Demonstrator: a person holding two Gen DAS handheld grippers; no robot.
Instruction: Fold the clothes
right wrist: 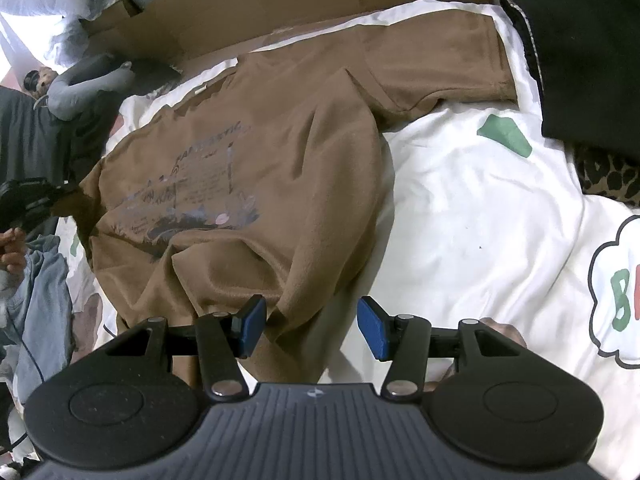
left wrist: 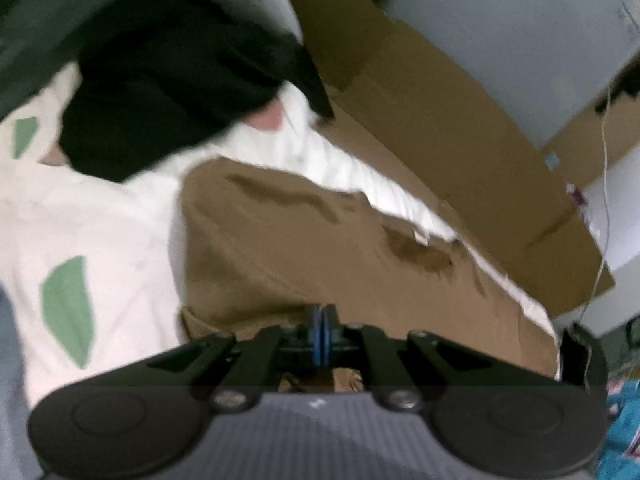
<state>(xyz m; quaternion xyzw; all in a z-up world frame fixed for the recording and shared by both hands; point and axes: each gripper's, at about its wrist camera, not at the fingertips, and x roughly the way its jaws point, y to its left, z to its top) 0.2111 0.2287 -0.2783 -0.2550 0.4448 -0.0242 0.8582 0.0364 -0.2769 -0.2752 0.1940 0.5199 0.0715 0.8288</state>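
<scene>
A brown T-shirt (right wrist: 280,168) with a dark printed picture lies spread on a white duvet (right wrist: 480,216), one sleeve stretched toward the top right. My right gripper (right wrist: 312,326) hovers open over the shirt's near hem. Its left pad is above the cloth and its right pad above the duvet, and neither presses on anything. In the blurred left wrist view, my left gripper (left wrist: 322,332) has its blue pads together in the brown T-shirt (left wrist: 300,248), with cloth bunched just beneath them. The right wrist view shows that gripper at the left edge, pinching the shirt's far side.
A black garment (right wrist: 580,48) lies at the top right over a leopard-print cloth (right wrist: 608,176). Flat cardboard (right wrist: 280,4) lines the far edge of the bed. Blue denim (right wrist: 40,304) and a person's hand (right wrist: 10,252) are at the left. A grey stuffed toy (right wrist: 80,84) lies beyond.
</scene>
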